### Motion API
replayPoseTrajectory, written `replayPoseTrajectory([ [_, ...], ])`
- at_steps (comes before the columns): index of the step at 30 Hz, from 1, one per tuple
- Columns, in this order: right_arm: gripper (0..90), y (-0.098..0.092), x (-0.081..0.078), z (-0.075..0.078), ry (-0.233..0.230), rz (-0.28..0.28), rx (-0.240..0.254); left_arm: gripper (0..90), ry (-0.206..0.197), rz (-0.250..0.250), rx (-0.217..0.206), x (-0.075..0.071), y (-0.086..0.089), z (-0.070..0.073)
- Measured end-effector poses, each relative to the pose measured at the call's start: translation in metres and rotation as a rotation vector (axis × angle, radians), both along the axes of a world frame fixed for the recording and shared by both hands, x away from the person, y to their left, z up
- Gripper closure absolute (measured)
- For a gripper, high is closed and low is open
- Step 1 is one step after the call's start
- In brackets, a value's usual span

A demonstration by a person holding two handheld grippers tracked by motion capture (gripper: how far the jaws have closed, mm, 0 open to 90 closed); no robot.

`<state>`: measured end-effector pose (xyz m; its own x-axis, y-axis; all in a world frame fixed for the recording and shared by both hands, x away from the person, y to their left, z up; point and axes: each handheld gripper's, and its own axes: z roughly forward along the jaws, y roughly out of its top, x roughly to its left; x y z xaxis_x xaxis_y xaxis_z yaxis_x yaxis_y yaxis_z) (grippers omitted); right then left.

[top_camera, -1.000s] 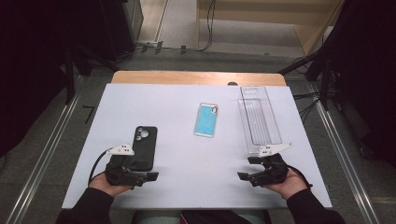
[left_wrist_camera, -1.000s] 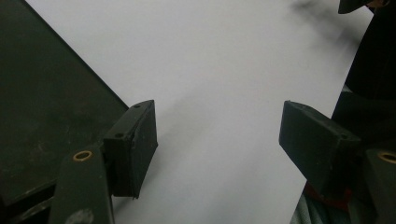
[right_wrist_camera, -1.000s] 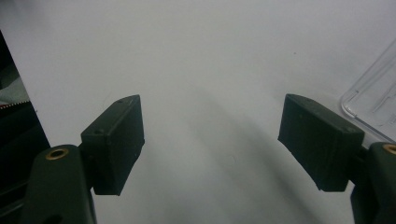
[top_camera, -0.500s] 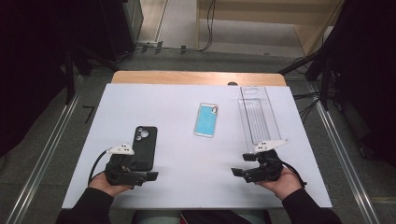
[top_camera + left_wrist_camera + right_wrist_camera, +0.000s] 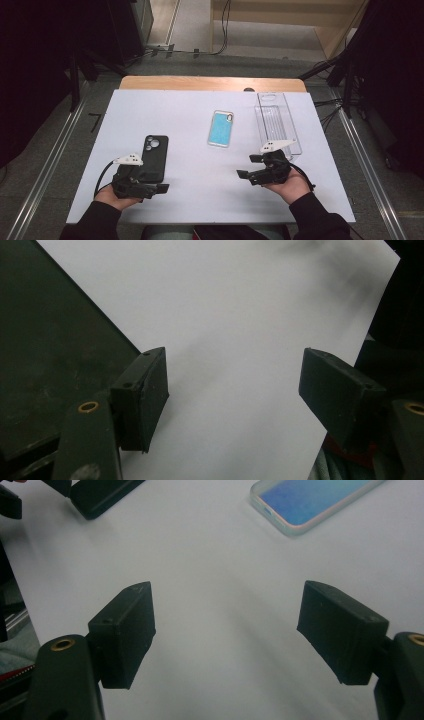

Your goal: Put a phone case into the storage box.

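The person's forearms are coming in from the bottom edge of the high view, both in dark sleeves. The left hand (image 5: 116, 196) is gripping the left claw (image 5: 161, 188) low over the near left part of the surface (image 5: 190, 165), its jaws pointing toward the right of that view. In the left gripper view its two black jaws are standing wide apart with nothing between them. The right hand (image 5: 286, 186) is holding the right claw (image 5: 246, 166) at the near right, its jaws aiming leftward, toward the middle. In the right gripper view those jaws are likewise gaping wide and gripping nothing. A cable is trailing from each claw beside its wrist.
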<state>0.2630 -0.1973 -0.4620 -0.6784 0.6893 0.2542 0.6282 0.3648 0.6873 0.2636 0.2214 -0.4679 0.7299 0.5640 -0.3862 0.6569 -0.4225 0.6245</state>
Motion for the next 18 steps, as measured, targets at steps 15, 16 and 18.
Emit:
replayPoseTrajectory([
  [15,24.8,0.036,0.041,0.013,0.004,-0.029,0.016,28.1,-0.003,0.0,0.001,0.0,0.001,0.0],
  [16,24.8,0.036,0.041,0.013,0.004,-0.029,0.016,28.2,-0.003,0.0,0.001,0.0,0.001,0.0],
  [18,27.1,0.041,0.048,0.014,0.009,-0.027,0.018,28.2,-0.002,0.0,0.0,-0.001,0.001,0.0],
])
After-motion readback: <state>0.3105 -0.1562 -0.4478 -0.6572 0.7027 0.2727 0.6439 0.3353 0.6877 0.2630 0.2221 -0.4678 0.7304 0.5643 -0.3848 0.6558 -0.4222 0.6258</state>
